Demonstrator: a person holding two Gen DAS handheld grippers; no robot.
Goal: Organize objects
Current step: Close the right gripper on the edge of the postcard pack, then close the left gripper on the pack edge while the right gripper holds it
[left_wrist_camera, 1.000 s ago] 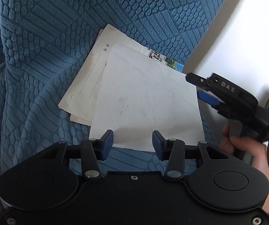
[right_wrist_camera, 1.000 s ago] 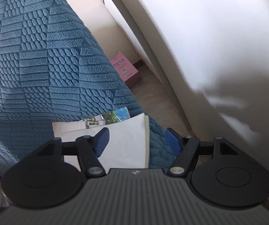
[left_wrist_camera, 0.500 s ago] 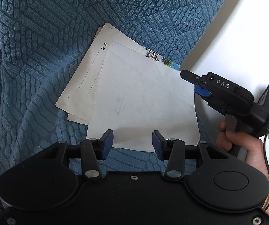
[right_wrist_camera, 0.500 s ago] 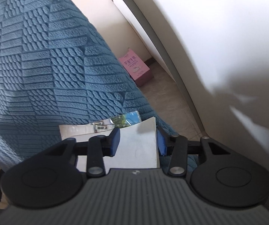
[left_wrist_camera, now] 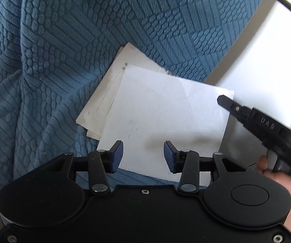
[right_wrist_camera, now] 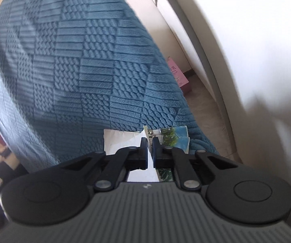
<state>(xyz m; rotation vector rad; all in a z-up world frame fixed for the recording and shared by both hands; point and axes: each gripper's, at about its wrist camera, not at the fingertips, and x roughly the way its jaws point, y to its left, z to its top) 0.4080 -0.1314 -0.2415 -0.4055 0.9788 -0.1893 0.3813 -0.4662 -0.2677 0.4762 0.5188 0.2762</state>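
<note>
Since a second ago the right claw (right_wrist_camera: 149,148) has clenched on the white sheet's (left_wrist_camera: 165,117) far-right corner (lifting it off the paper stack (left_wrist_camera: 107,93) on the blue blanket (left_wrist_camera: 84,30)), so sorting can start, while the left claw (left_wrist_camera: 143,154) hangs released over its near edge.

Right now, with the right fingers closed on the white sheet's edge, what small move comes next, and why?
Probably lift the right gripper a little: it pinches the white sheet, whose corner is raised off the blue blanket, while the left gripper is open and holds nothing.
</note>
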